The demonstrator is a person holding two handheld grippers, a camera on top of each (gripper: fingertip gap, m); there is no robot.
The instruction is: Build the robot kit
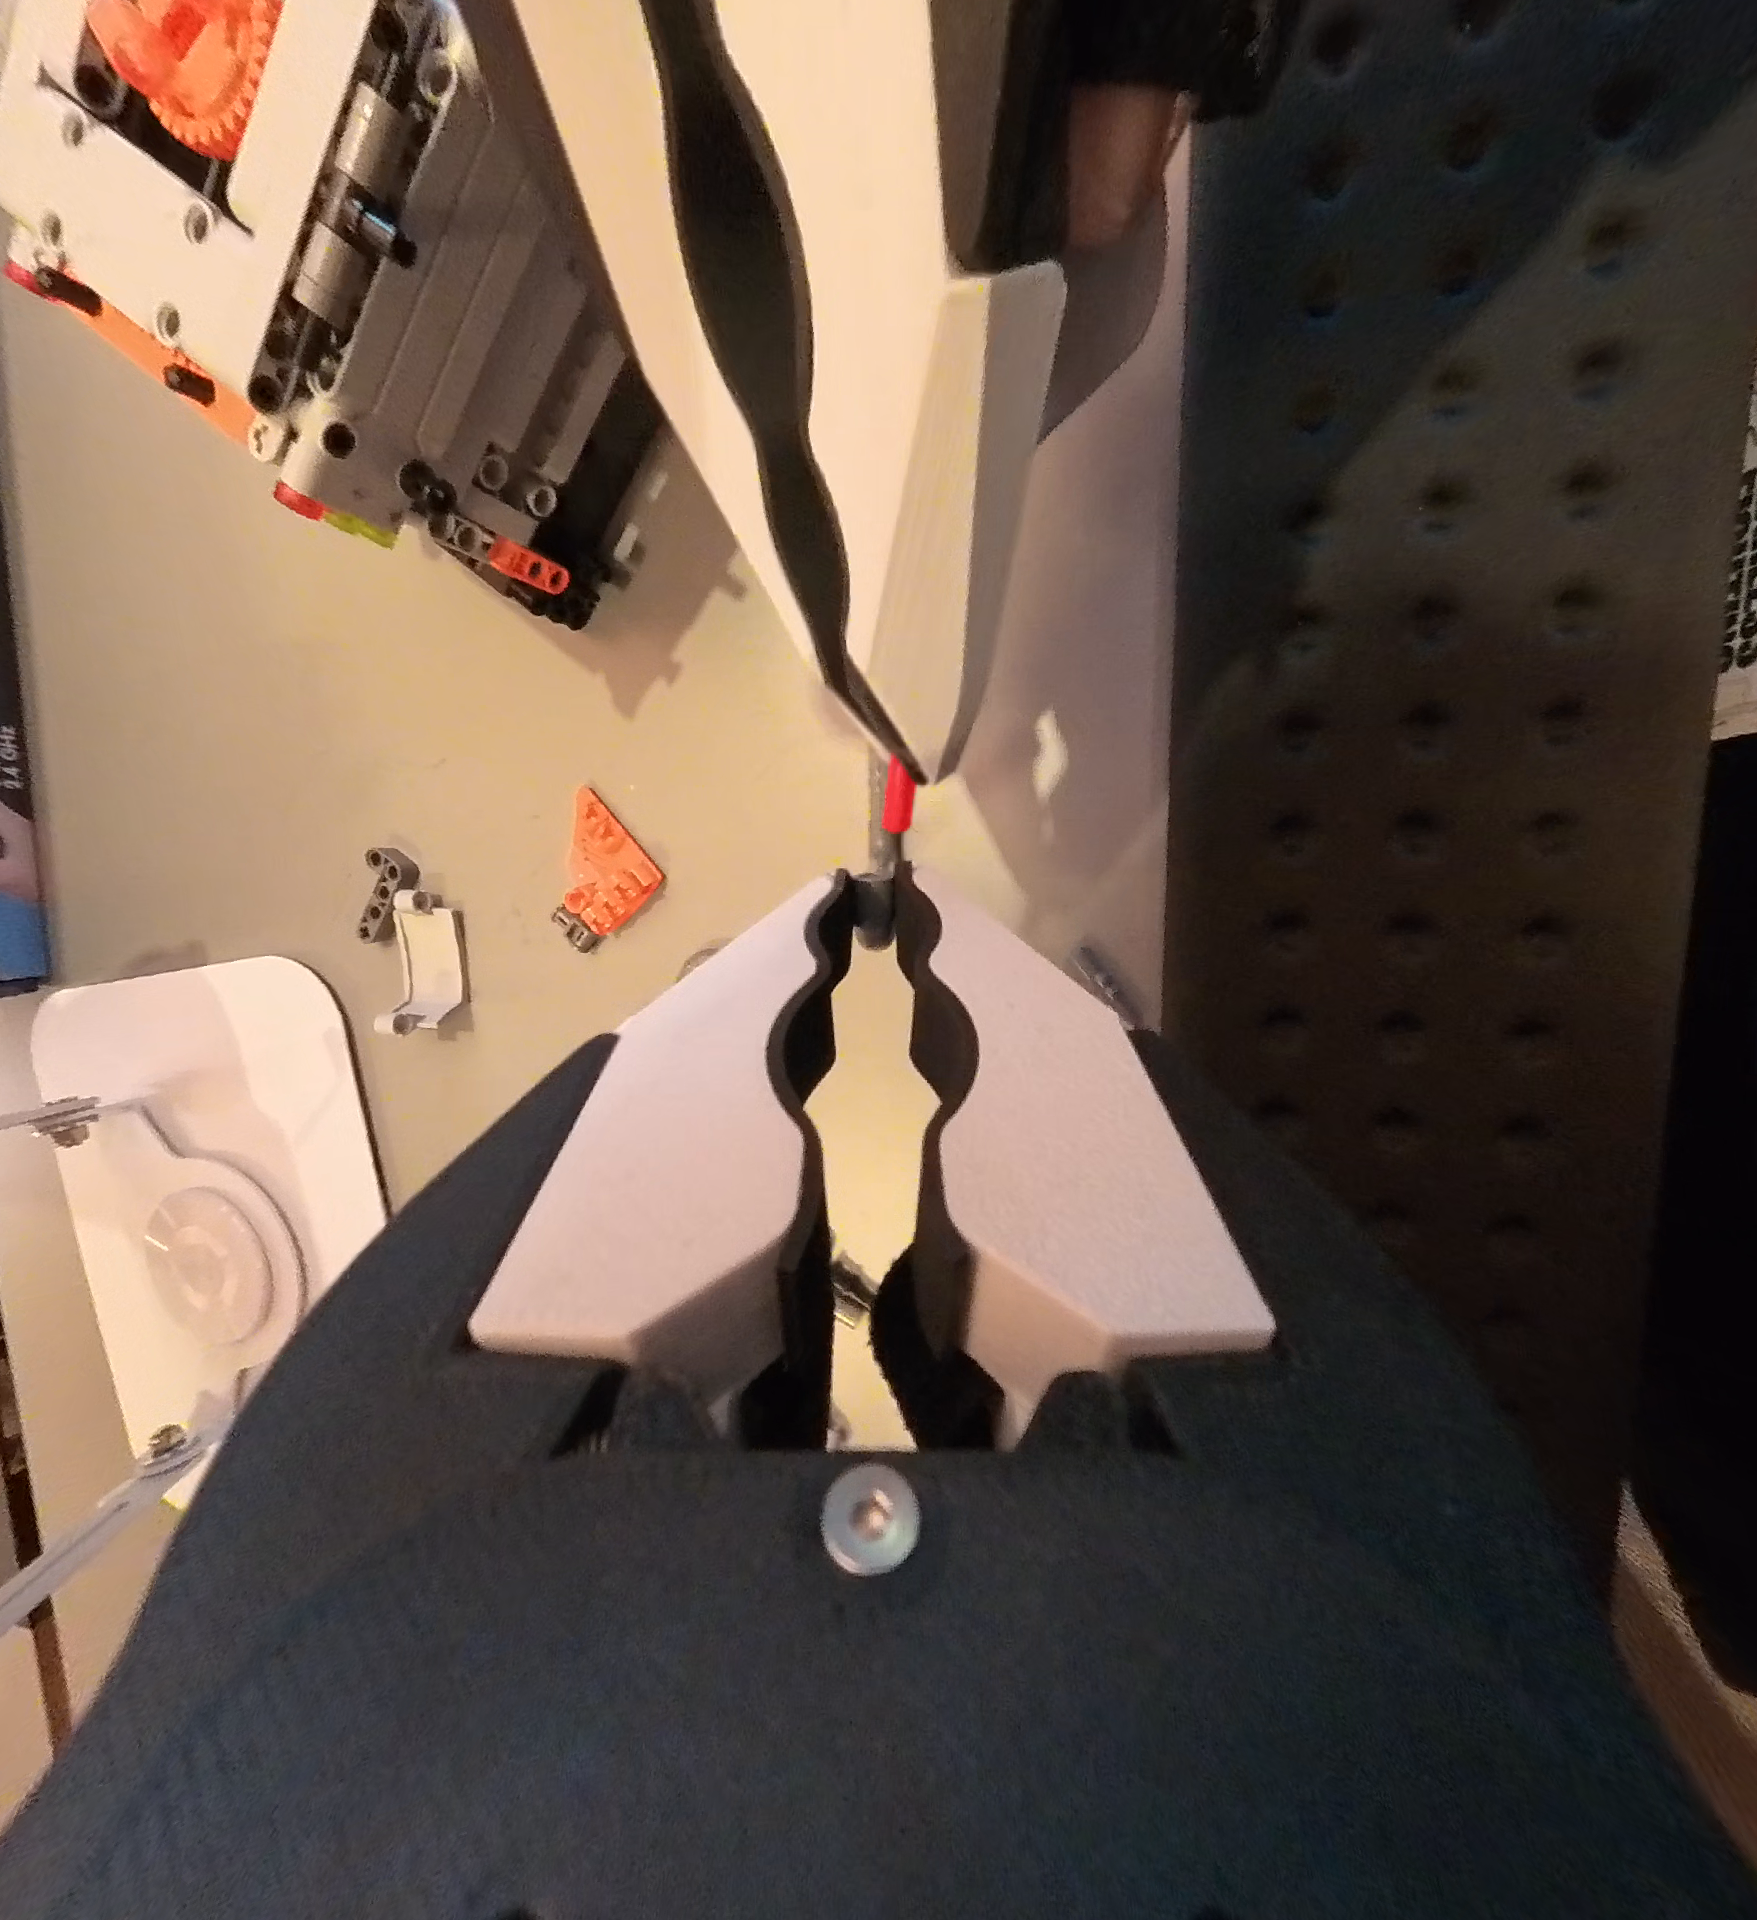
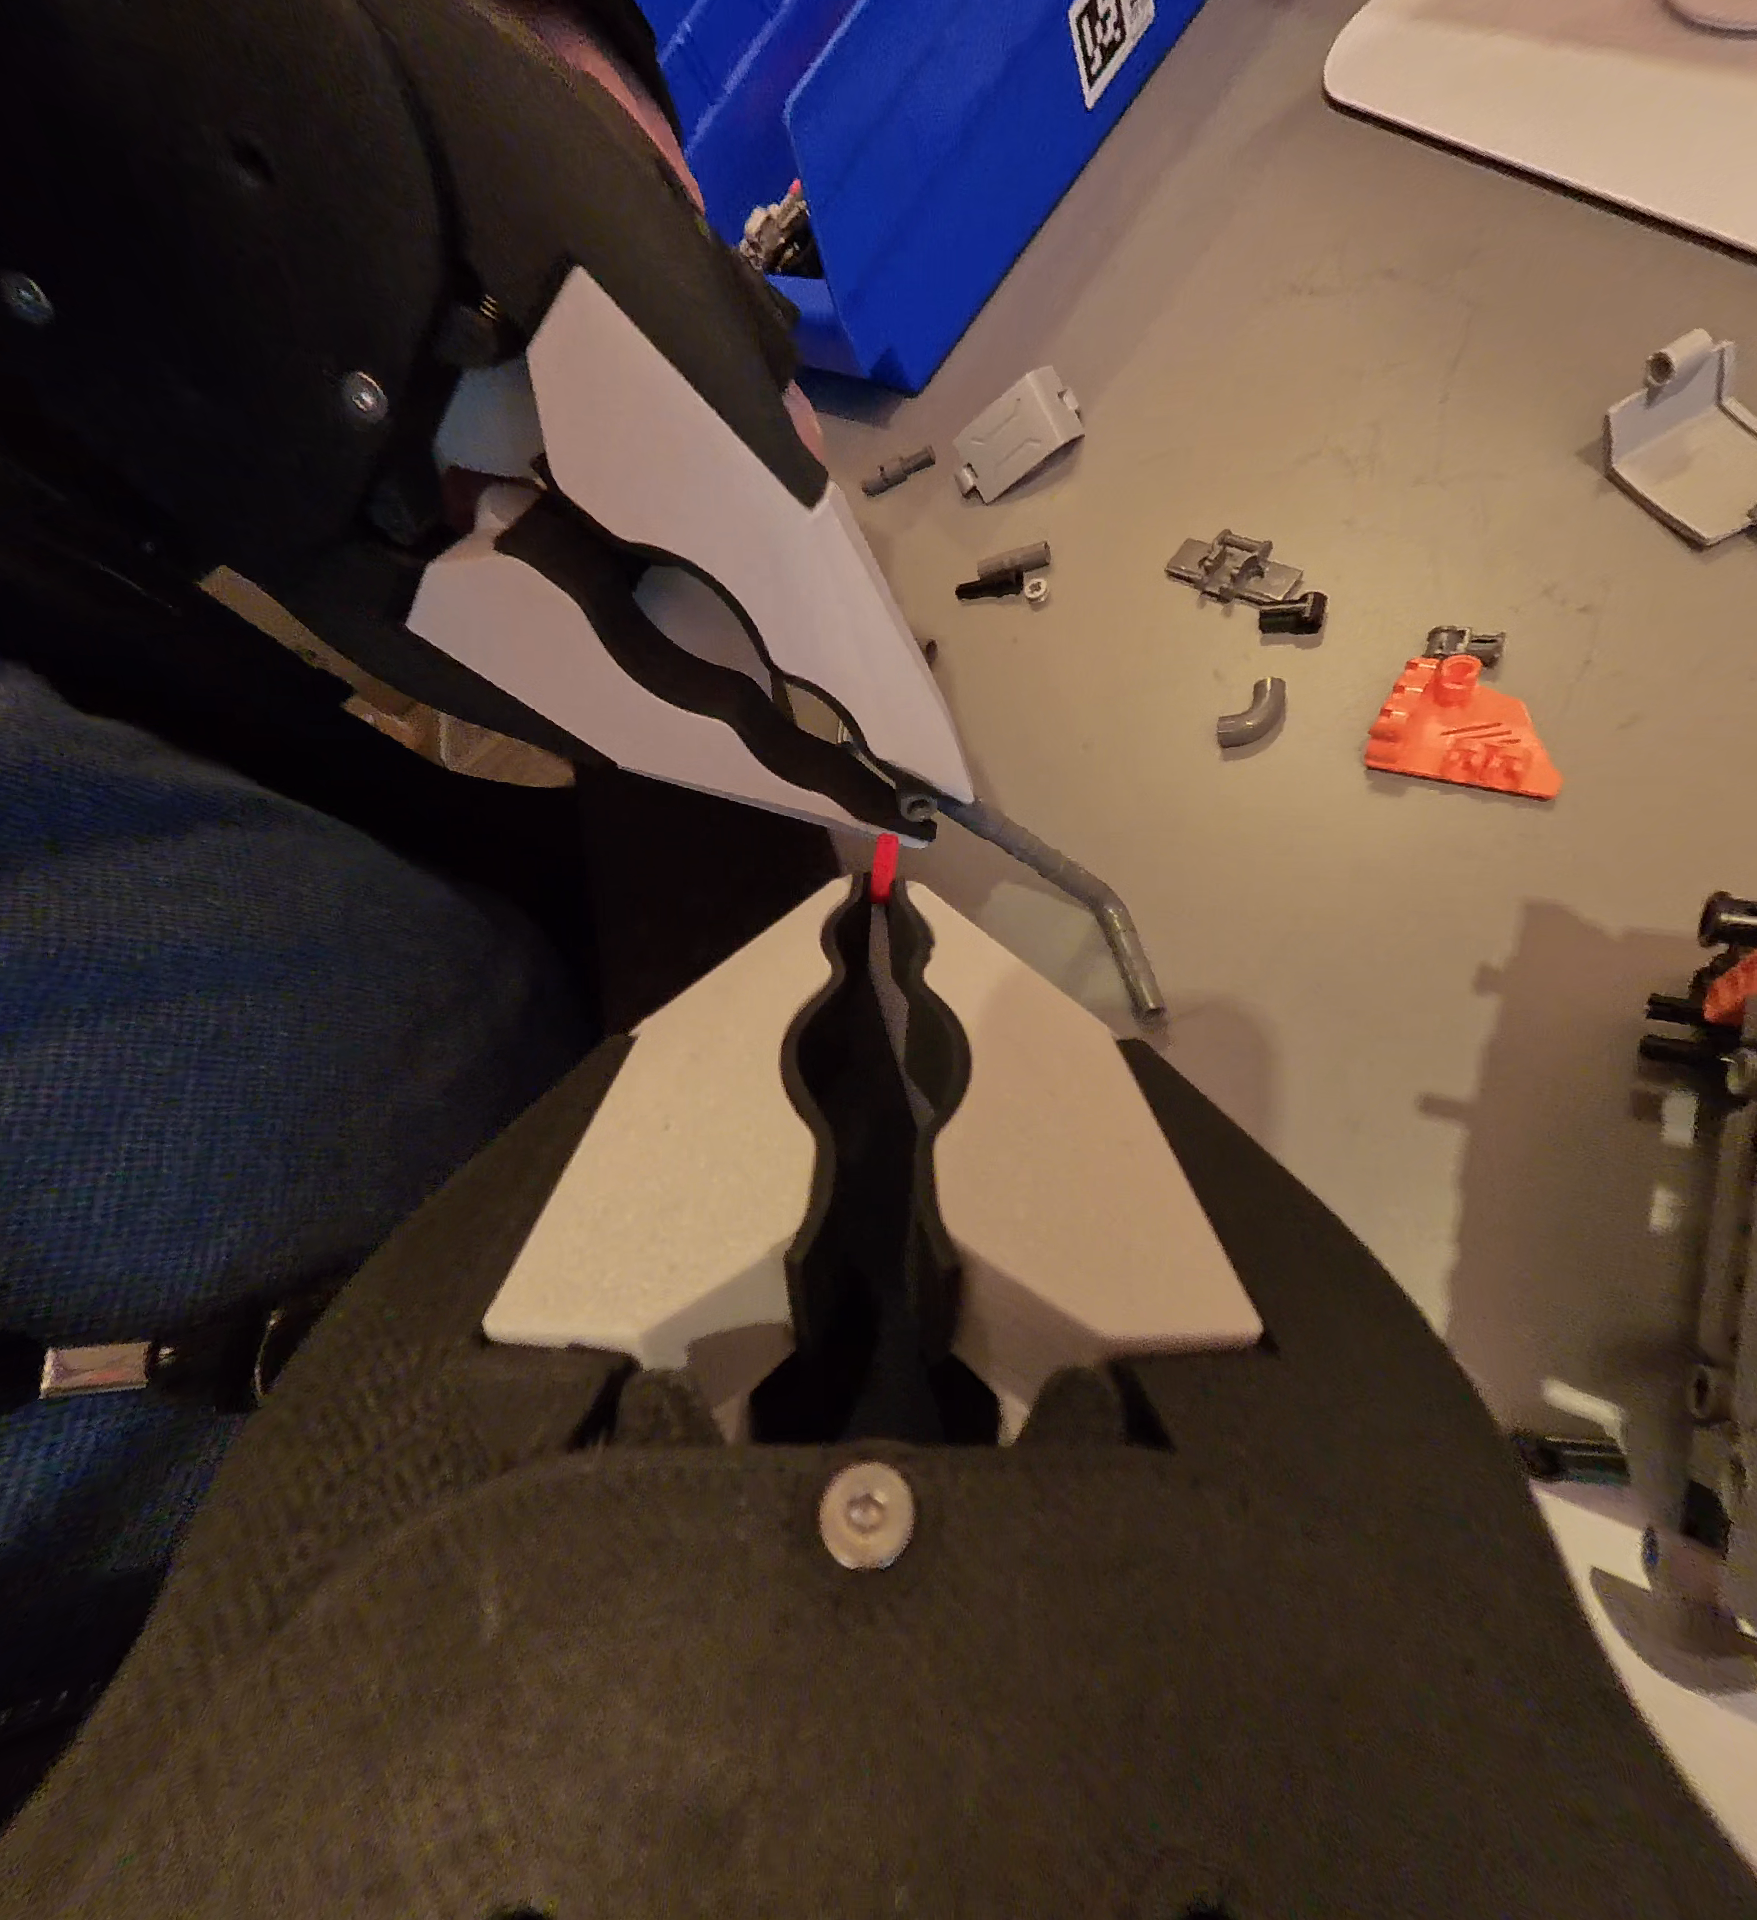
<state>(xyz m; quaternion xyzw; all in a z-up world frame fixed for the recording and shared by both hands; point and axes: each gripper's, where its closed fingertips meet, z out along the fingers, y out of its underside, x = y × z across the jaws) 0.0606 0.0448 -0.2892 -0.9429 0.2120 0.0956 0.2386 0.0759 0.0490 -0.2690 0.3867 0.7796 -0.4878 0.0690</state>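
1. Left wrist view: the left tool is clamped on one end of a grey bent tube, gripping only with the very tips. The right tool comes down from above, closed on a small red pin. The pin touches the tube end or is just beside it; I cannot tell which.
2. Both holds look thin to me, so a sideways push could twist either part.
3. Open room is on the left, over the surface. An orange plate and a white curved piece lie near, and a grey brick model is farther off. A black panel with holes closes the right side.
4. Right wrist view: the right tool pinches the red pin, which points at the left tool. The tube runs out to the right and bends down above the surface.
5. A leg in blue cloth is on the left, and a blue box is behind.
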